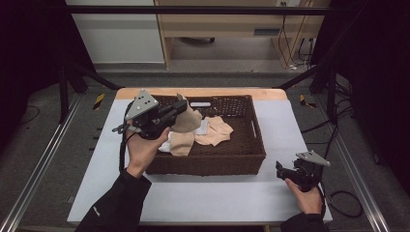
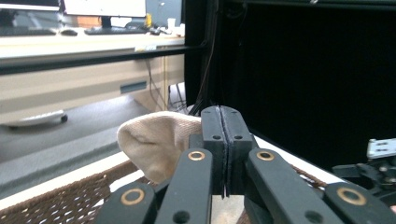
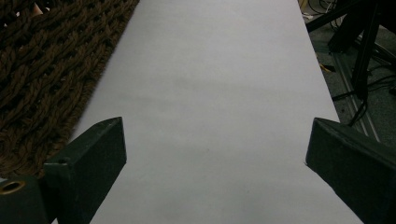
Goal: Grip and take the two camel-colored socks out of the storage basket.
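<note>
White covering lies over the table (image 1: 203,198), whose wooden far edge shows beyond a dark brown wicker basket (image 1: 217,162) set a little left of the middle; grey floor, metal rails and a pale wooden desk sit behind, with black curtains at both sides. Inside the basket lie several beige socks: 1 flat beige sock (image 1: 215,130) spreads across the middle of the basket floor, and another folded one (image 1: 181,143) rests near the front left beside a bit of white cloth. The left gripper (image 1: 183,107) hangs above the basket's left part, raised off the pile, pointing toward the far right. Its 2 jaws are pressed together, and a raised beige sock (image 2: 156,144) is pinched between them, bulging out to the left of the jaws in the left gripper view and hanging down toward the basket in the high view. The person's left hand (image 1: 142,147) holds that gripper from below, over the basket's left wall. The right gripper (image 1: 280,170) rests low on the white covering just right of the basket's front right corner, held by the right hand (image 1: 307,195). Its jaws stand wide apart with nothing between them; in the right gripper view the bare white covering runs ahead, with the woven basket wall along the left.
</note>
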Action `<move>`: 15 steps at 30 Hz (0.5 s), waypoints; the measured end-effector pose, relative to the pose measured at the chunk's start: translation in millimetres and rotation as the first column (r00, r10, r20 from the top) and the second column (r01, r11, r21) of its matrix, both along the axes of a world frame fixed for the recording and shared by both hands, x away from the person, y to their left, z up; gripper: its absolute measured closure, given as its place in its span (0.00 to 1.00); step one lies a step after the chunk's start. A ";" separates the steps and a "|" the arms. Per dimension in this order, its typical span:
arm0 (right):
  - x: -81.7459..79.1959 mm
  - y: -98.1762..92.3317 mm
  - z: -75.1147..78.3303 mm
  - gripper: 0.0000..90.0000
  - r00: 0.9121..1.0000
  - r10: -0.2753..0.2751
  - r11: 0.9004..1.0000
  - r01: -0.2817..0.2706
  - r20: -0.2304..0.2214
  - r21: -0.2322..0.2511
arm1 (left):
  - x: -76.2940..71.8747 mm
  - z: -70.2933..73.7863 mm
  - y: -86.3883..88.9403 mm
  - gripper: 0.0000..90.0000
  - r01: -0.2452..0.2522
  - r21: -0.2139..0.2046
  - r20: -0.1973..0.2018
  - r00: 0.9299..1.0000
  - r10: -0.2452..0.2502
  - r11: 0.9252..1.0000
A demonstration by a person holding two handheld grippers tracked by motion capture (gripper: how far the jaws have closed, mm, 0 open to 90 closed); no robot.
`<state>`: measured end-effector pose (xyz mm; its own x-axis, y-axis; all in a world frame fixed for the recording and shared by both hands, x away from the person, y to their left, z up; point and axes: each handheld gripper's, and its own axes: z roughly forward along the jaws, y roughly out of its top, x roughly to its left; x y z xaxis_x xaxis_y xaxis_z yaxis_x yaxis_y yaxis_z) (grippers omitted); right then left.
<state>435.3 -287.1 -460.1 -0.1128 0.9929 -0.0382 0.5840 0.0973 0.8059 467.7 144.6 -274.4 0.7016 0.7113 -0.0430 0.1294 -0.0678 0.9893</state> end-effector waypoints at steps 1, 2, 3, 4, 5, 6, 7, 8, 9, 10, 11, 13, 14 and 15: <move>-0.3 -0.2 0.3 0.06 1.000 0.002 1.000 -0.002 0.001 -0.001 | -4.2 1.7 -0.2 0.99 0.009 0.002 0.004 1.000 -0.009 1.000; -0.3 -0.2 0.3 0.06 1.000 0.002 1.000 -0.002 0.001 -0.001 | -7.6 2.6 -0.4 0.99 0.016 0.003 0.010 1.000 -0.016 1.000; -0.5 -0.3 0.9 0.06 1.000 0.000 1.000 0.000 0.003 0.007 | -14.9 3.9 -1.6 0.99 0.030 0.005 0.017 0.999 -0.030 1.000; -0.5 -0.4 0.9 0.06 1.000 0.000 1.000 0.000 0.003 0.006 | -17.8 4.2 -2.0 0.99 0.035 0.008 0.021 0.999 -0.035 0.999; -0.4 -0.4 0.9 0.06 1.000 0.000 1.000 0.000 0.001 0.006 | -21.5 4.6 -2.6 0.99 0.043 0.011 0.026 0.999 -0.043 0.999; -0.3 -0.3 0.7 0.06 1.000 0.000 1.000 0.000 0.000 0.004 | -21.5 4.6 -2.6 0.99 0.043 0.011 0.026 0.999 -0.043 0.999; -0.4 -0.1 0.8 0.06 1.000 0.000 1.000 0.000 0.000 0.003 | -28.1 4.6 -4.1 0.99 0.061 0.015 0.034 0.998 -0.061 0.998; -0.3 -0.2 0.5 0.06 1.000 0.003 1.000 -0.003 0.001 -0.003 | -31.7 3.9 -5.5 0.99 0.070 0.017 0.034 0.997 -0.070 0.997; -0.3 0.2 0.7 0.06 1.000 0.002 1.000 -0.002 0.000 -0.003 | -31.7 3.9 -5.5 0.99 0.070 0.017 0.034 0.997 -0.070 0.997; -0.3 0.2 0.7 0.06 1.000 0.002 1.000 -0.002 0.000 -0.003 | -33.4 3.3 -6.5 0.99 0.076 0.018 0.033 0.997 -0.076 0.997; -0.6 0.4 1.6 0.06 1.000 0.002 1.000 -0.002 0.001 0.000 | -37.0 1.1 -10.4 0.99 0.087 0.022 0.032 0.996 -0.088 0.996; -0.6 -0.2 1.8 0.06 1.000 0.001 1.000 -0.001 0.006 -0.001 | -38.0 0.2 -11.6 0.99 0.091 0.023 0.029 0.995 -0.092 0.996; -0.6 -0.2 1.8 0.06 1.000 0.001 1.000 -0.001 0.006 -0.001 | -39.3 -1.3 -13.0 0.99 0.098 0.022 0.028 0.995 -0.099 0.995; -0.2 -0.5 1.4 0.06 1.000 0.002 1.000 -0.002 0.001 0.000 | -42.1 -5.3 -16.1 0.99 0.110 0.030 0.021 0.994 -0.111 0.993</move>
